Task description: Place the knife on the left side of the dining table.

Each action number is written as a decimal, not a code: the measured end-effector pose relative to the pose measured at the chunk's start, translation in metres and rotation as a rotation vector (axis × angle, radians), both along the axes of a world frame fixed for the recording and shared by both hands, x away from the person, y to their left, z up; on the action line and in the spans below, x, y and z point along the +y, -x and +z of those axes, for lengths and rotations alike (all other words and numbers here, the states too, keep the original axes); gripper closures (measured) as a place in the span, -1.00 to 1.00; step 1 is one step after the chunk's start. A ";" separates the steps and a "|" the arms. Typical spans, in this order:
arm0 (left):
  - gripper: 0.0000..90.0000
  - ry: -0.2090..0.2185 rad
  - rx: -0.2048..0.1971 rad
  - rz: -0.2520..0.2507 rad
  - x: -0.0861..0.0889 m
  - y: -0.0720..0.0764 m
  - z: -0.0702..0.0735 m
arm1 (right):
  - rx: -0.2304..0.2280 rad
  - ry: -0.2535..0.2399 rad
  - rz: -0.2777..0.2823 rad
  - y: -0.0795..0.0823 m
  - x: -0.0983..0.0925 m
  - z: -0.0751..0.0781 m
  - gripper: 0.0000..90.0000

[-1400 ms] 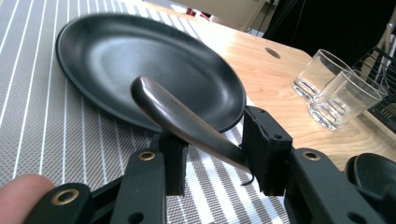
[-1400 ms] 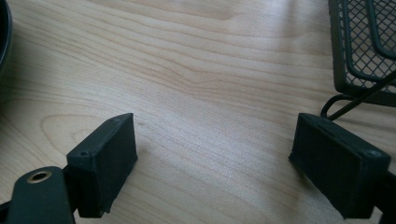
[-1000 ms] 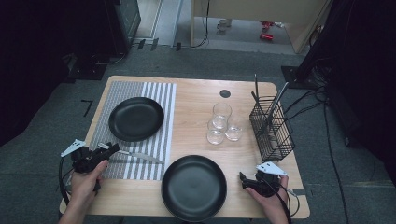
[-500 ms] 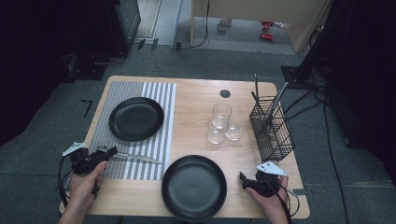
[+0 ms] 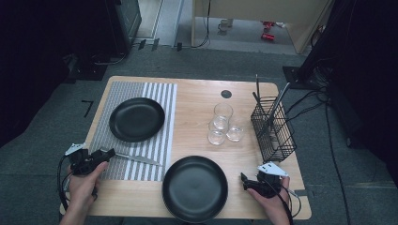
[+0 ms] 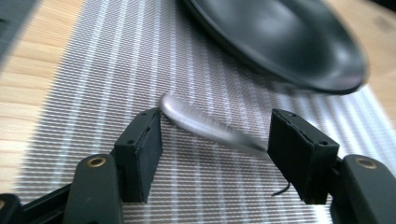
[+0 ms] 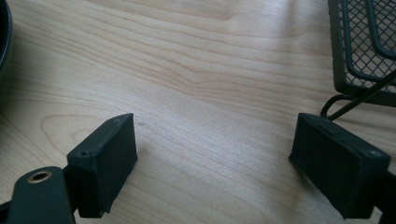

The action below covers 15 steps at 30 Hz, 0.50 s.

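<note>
Since the knife (image 6: 205,126) is lying beside its plate (image 5: 136,119), I'm spreading the left gripper (image 5: 106,154) fingers (image 6: 140,154) off it; the right gripper (image 5: 245,180) is idling wide open, empty.

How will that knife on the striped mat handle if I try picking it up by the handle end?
The knife looks like smooth metal, so it is probably stiff but slippery between the left gripper pads. It lies flat on the striped mat, so getting under it may be awkward. Held at its rounded end, the long blade would likely droop or swing.
</note>
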<state>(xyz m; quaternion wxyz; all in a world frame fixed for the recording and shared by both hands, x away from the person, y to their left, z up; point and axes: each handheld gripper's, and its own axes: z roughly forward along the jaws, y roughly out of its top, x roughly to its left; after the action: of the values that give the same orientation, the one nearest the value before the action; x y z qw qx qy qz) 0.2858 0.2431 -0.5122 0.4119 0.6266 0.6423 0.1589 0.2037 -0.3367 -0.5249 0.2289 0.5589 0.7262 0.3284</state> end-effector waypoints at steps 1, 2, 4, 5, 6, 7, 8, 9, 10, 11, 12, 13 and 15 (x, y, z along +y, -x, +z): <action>-0.23 -0.008 0.002 0.001 0.000 0.000 0.000 | 0.000 0.000 0.001 0.000 0.000 0.000 -0.70; -0.24 -0.036 0.003 0.008 -0.002 0.000 0.001 | 0.000 0.000 0.001 0.000 0.000 0.000 -0.70; -0.27 -0.073 -0.005 0.022 -0.004 0.000 0.002 | 0.000 0.000 0.001 0.000 0.000 0.000 -0.70; -0.26 -0.077 -0.016 0.029 -0.005 0.000 0.003 | 0.000 0.000 0.001 0.000 0.000 0.000 -0.70; -0.24 -0.085 -0.032 0.038 -0.005 0.000 0.004 | 0.000 0.000 0.001 0.000 0.000 0.000 -0.70; -0.14 -0.084 -0.053 0.036 -0.007 0.000 0.005 | 0.000 0.000 0.001 0.000 0.000 0.000 -0.70; -0.02 -0.083 -0.069 0.023 -0.008 -0.002 0.006 | 0.000 0.000 0.001 0.000 0.000 0.000 -0.70; 0.06 -0.087 -0.077 0.012 -0.010 -0.004 0.006 | -0.001 0.000 0.001 0.000 0.000 0.000 -0.70; 0.16 -0.092 -0.085 0.005 -0.012 -0.007 0.006 | -0.001 0.000 0.001 0.000 0.000 0.000 -0.70; 0.27 -0.098 -0.081 0.000 -0.015 -0.011 0.006 | 0.000 0.000 0.000 0.000 0.000 0.000 -0.70; 0.33 -0.112 -0.077 -0.002 -0.016 -0.013 0.006 | 0.000 0.000 0.000 0.000 0.000 0.000 -0.70; 0.41 -0.125 -0.071 -0.003 -0.018 -0.017 0.006 | 0.000 0.000 0.001 0.000 0.000 0.000 -0.70; 0.52 -0.140 -0.046 -0.014 -0.021 -0.024 0.004 | 0.000 0.000 0.000 0.000 0.000 0.000 -0.70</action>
<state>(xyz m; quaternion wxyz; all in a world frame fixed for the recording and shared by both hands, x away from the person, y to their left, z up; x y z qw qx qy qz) 0.3094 0.2220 -0.5081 0.3830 0.6544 0.6154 0.2150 0.2037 -0.3367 -0.5249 0.2291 0.5588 0.7263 0.3284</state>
